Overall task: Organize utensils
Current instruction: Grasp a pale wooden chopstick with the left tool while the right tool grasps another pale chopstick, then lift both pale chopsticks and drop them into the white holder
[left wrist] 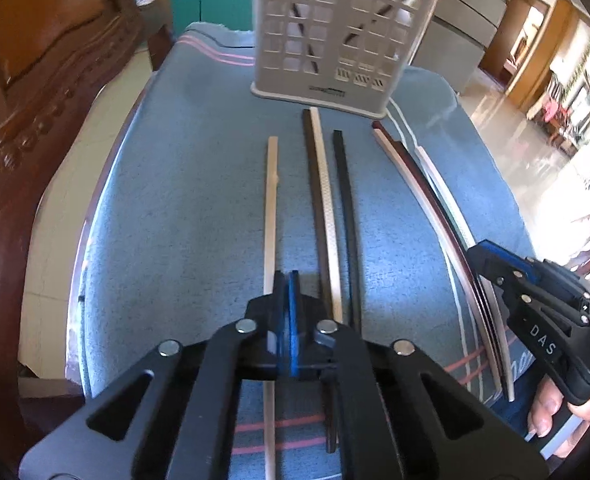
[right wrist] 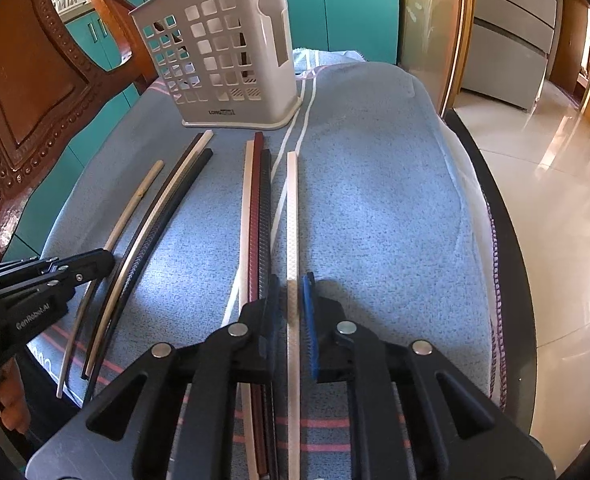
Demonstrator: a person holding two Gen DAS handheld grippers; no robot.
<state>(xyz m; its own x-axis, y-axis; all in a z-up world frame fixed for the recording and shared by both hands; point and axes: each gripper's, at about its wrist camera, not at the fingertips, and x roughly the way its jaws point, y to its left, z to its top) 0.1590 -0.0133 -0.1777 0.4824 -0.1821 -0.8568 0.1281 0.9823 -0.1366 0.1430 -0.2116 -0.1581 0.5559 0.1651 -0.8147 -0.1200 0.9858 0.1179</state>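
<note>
Blue cloth (right wrist: 375, 200) with pink and white stripes is covering the bench. Carved wooden chair (right wrist: 35, 80) is standing at the left edge. Teal cabinets (right wrist: 355, 4) are showing behind. Glossy tiled floor (right wrist: 543, 184) is reflecting light at right.

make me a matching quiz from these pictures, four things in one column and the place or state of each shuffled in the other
1. white plastic lattice utensil holder
2. left gripper
3. right gripper
4. dark red ridged chopstick

a. lies flat right beside a plain white chopstick
b. jaws shut, nothing between them
c. stands upright at the far end of the blue cloth
d. jaws slightly apart around a white textured chopstick

Pairs: 1-c, 2-b, 3-d, 4-a
</note>
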